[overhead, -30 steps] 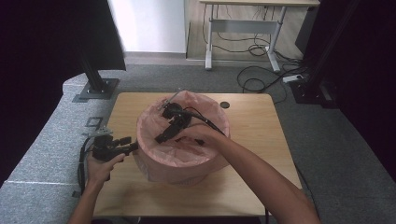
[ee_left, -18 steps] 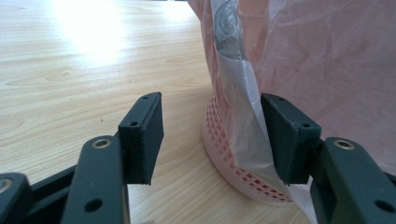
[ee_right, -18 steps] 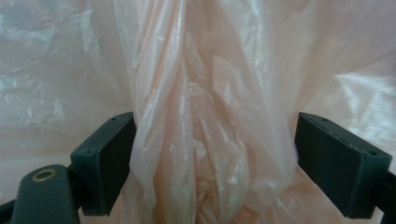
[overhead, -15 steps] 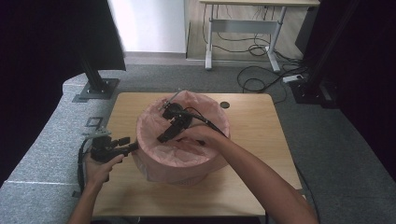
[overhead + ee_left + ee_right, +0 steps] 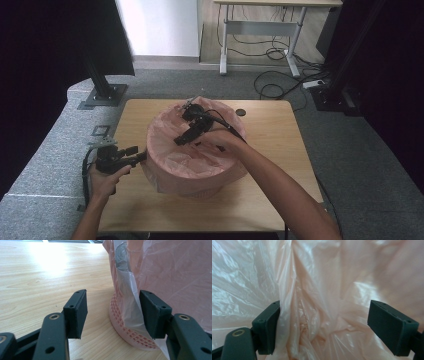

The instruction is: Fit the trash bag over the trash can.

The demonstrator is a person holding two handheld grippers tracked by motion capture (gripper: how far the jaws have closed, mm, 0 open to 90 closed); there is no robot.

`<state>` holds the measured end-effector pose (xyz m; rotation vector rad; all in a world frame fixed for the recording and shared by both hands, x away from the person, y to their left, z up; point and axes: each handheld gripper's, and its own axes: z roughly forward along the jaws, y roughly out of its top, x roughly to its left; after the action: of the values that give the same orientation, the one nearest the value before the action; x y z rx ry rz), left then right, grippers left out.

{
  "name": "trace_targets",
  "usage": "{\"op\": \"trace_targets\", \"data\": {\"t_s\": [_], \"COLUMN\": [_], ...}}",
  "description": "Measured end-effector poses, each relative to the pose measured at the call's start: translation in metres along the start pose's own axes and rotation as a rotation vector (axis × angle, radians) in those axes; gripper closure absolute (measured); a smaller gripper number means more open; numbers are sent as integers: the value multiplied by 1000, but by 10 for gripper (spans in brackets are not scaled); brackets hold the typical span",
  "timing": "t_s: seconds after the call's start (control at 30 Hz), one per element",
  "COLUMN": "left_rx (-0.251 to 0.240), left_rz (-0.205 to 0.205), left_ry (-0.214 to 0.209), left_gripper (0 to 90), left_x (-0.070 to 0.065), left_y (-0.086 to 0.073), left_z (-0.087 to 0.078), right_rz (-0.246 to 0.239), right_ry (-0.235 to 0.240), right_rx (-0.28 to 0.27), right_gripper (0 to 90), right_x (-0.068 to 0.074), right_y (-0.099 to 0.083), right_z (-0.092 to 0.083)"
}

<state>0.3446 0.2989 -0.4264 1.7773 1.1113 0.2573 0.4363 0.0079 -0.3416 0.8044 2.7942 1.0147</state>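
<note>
On the pale wooden surface [image 5: 270, 150], round pink lattice plastic basket [image 5: 125, 322] lined with thin pink plastic bag [image 5: 195, 160], left gripper [image 5: 131, 154] jaws apart at basket's base, right gripper [image 5: 186, 137] jaws apart inside bag.

Basket [image 5: 130, 322]: your pink bag [image 5: 192, 160] hides all but the lattice foot. Bag bottom: hidden from above by your right tongs [image 5: 186, 137] and hand [image 5: 220, 142]. Right tongs, own view: bag [image 5: 319, 290] blurred at upper right, edges cut off. Left tongs [image 5: 113, 312]: bodies cut off below. Counter [image 5: 270, 145]: dark disc [image 5: 241, 112], too small to identify.
</note>
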Motion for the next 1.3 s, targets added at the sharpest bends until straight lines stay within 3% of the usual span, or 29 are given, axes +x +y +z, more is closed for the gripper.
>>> {"op": "trace_targets", "data": {"t_s": [0.1,0.2,0.5,0.9,1.3], "left_rx": [-3,-6,-12,-11,-7], "left_rz": [-4,-7,-1,-3,-14], "left_ry": [1,0,3,11,21], "left_gripper": [410,410,407,402,400], "left_x": [0,1,1,1,4], "left_y": [0,0,1,0,-2], "left_z": [-1,-2,-6,-7,-7], "right_rz": [-24,-24,14,47,73], "right_ry": [-3,-1,17,-61,-91], "right_rx": [0,-46,-229,-357,-466], "right_gripper": [156,155,150,165,170], "right_x": [6,9,-2,-27,-44], "right_y": [2,6,5,-42,-94], "right_z": [5,-3,-66,-125,-158]}}
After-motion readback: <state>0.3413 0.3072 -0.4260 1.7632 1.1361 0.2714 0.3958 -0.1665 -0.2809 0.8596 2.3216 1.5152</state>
